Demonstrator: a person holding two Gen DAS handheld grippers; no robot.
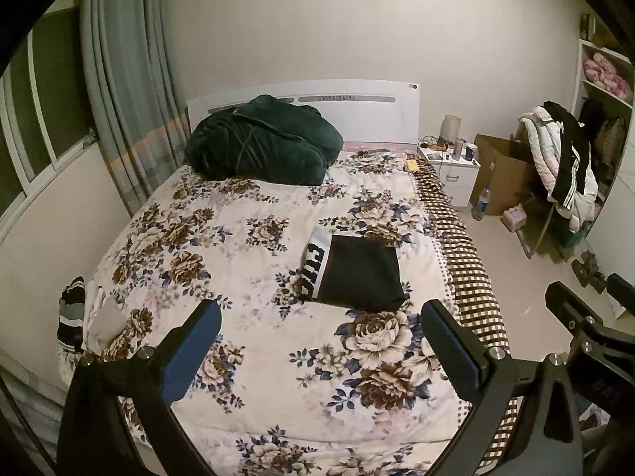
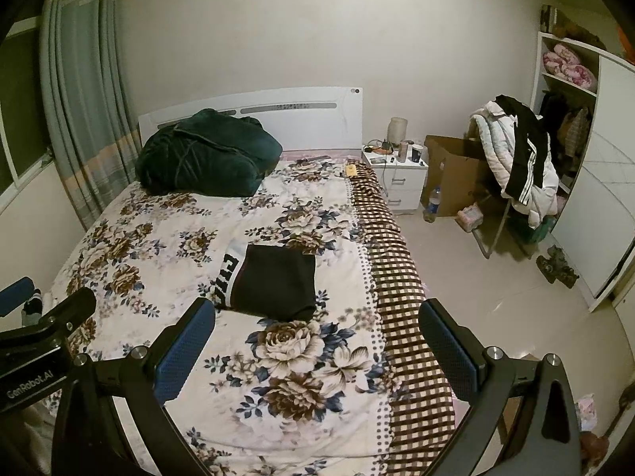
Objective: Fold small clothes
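Socks (image 1: 71, 313) and pale cloth (image 1: 104, 317) lie at the quilt's (image 1: 246, 317) left edge. The left gripper (image 1: 321, 351) hangs above the bed, fingers wide apart, holding nothing. Ahead of it the folded black shorts (image 1: 357, 275) lie flat on the quilt, white lettered waistband to the left. The right gripper (image 2: 317, 347) hangs alongside, also spread and empty. Farther right a nightstand (image 2: 399, 176) stands beside a box (image 2: 456, 174).
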